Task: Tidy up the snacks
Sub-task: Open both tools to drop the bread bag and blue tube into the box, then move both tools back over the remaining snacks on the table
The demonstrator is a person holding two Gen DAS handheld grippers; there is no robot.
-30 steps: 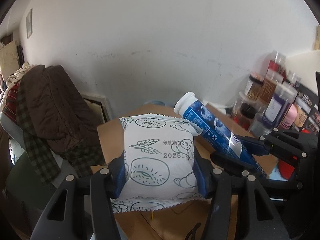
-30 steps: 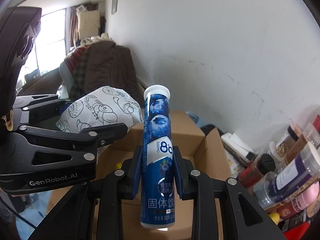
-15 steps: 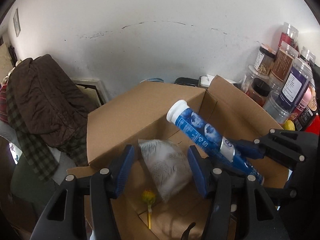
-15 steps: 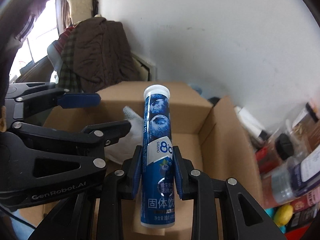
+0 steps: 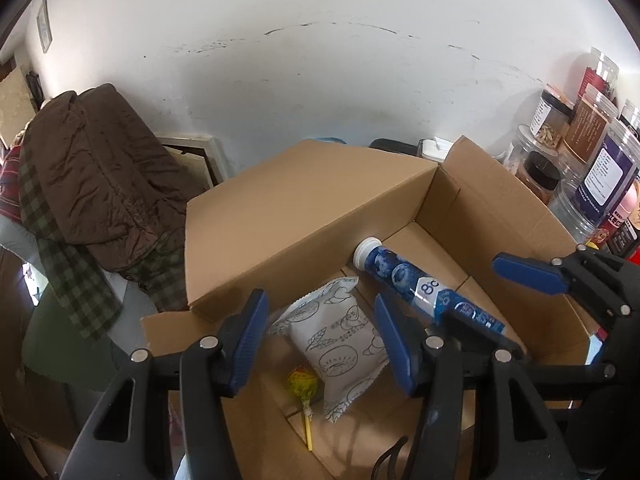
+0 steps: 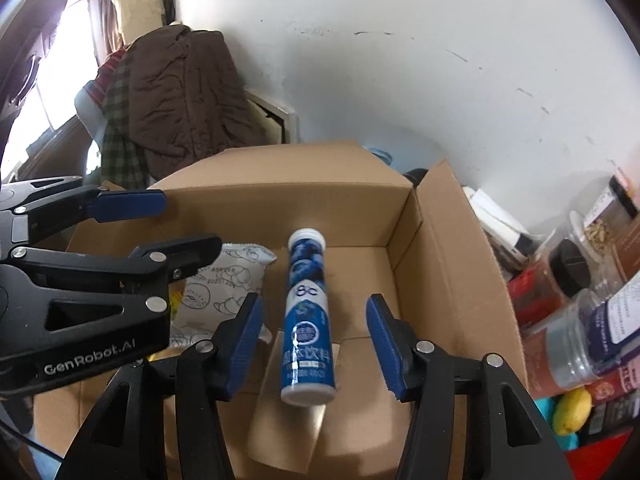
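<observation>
An open cardboard box lies below both grippers. On its floor lies a white snack packet with line drawings, next to a yellow lollipop. My left gripper hangs open above the packet, touching nothing. My right gripper is opening. The blue tube with a white cap is between its jaws, slightly blurred, with a clear gap to each pad, over the box floor.
Several jars and bottles crowd the right side beside the box. A brown coat hangs over a chair at the left. A white wall stands behind the box. A yellow object sits at the lower right.
The left gripper let go of the white packet, which dropped into the box. The right gripper, shut on the tube before, has opened off it. Both grippers tipped down toward the box.
</observation>
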